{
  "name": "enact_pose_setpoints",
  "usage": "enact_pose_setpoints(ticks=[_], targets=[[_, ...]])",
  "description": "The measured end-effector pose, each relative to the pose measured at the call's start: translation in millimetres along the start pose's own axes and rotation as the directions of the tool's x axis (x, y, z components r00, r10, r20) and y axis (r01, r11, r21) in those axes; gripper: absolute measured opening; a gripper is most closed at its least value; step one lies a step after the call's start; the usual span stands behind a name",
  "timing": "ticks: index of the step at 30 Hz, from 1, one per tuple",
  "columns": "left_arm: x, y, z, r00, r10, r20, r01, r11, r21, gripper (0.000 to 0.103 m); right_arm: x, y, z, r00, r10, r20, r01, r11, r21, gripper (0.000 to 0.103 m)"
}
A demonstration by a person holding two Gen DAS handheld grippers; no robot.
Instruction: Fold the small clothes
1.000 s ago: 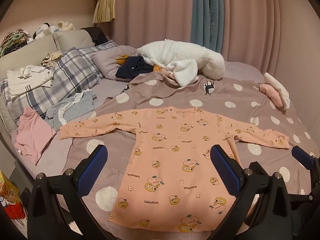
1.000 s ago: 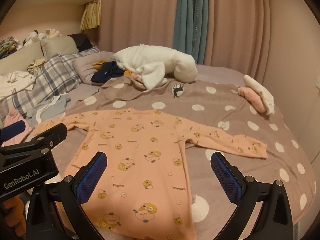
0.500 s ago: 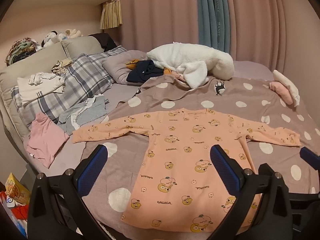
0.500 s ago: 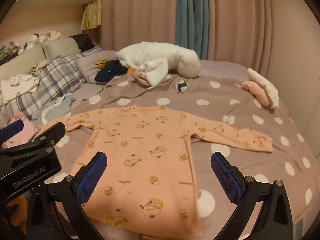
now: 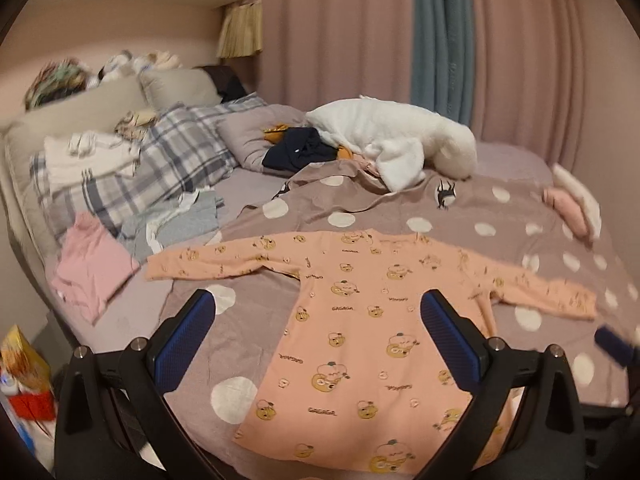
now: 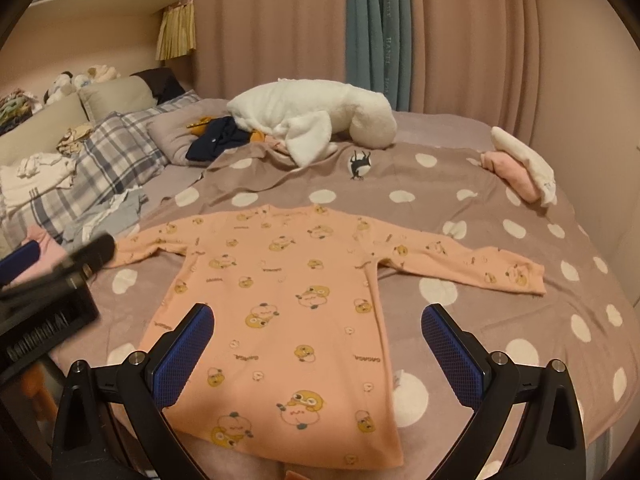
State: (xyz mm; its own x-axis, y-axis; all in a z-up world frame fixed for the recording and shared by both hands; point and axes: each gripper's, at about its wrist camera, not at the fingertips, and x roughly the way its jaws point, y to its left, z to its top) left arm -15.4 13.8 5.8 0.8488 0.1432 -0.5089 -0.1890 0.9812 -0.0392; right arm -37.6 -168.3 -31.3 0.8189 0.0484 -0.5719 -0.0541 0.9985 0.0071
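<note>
A peach long-sleeved shirt (image 5: 360, 320) with a cartoon print lies flat on the dotted blanket, sleeves spread to both sides; the right wrist view shows the shirt (image 6: 288, 292) too. My left gripper (image 5: 316, 336) hovers open above the shirt's lower left part, holding nothing. My right gripper (image 6: 316, 344) is open and empty over the shirt's lower hem. The left gripper's black body (image 6: 48, 300) shows at the left edge of the right wrist view. A blue fingertip of the right gripper (image 5: 612, 344) peeks in at the right of the left wrist view.
A taupe blanket with white dots (image 6: 480, 208) covers the bed. A white plush throw (image 5: 392, 140) and dark garment (image 5: 300, 152) lie at the back. Plaid pillows (image 5: 168, 160), a pink garment (image 5: 92, 268) and grey clothes (image 5: 180, 220) lie left. Folded pink and white items (image 6: 520, 168) rest far right.
Both grippers have drawn back and shifted left, so the shirt sits further right and lower in the views. Both stay open; the shirt has not moved.
</note>
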Motion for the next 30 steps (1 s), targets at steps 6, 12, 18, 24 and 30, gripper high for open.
enact_pose_setpoints(ticks=[6, 12, 18, 24, 30], targets=[[9.8, -2.9, -1.3, 0.998, 0.022, -0.059, -0.021, 1.0, 0.018, 0.103, -1.6, -2.4, 0.2, 1.0, 0.0, 0.005, 0.0, 1.0, 0.015, 0.103], [4.6, -13.2, -8.7, 1.0, 0.009, -0.028, -0.007, 0.998, 0.066, 0.103, -0.7, -1.4, -0.7, 1.0, 0.011, -0.009, -0.011, 1.0, 0.016, 0.103], [-11.3, -15.9, -5.8, 0.998, 0.038, 0.047, -0.041, 0.996, 0.077, 0.103, -2.1, -2.2, -0.4, 1.0, -0.029, 0.0, 0.029, 1.0, -0.003, 0.103], [-8.3, -7.1, -1.8, 1.0, -0.017, -0.001, 0.017, 1.0, 0.011, 0.103, -4.2, -6.0, -1.0, 0.998, -0.051, 0.03, 0.051, 0.999, -0.002, 0.103], [-4.5, -7.3, -2.3, 1.0, 0.029, -0.008, -0.029, 1.0, 0.009, 0.103, -8.4, -10.6, -1.4, 0.995, -0.065, 0.077, 0.065, 0.998, 0.005, 0.103]])
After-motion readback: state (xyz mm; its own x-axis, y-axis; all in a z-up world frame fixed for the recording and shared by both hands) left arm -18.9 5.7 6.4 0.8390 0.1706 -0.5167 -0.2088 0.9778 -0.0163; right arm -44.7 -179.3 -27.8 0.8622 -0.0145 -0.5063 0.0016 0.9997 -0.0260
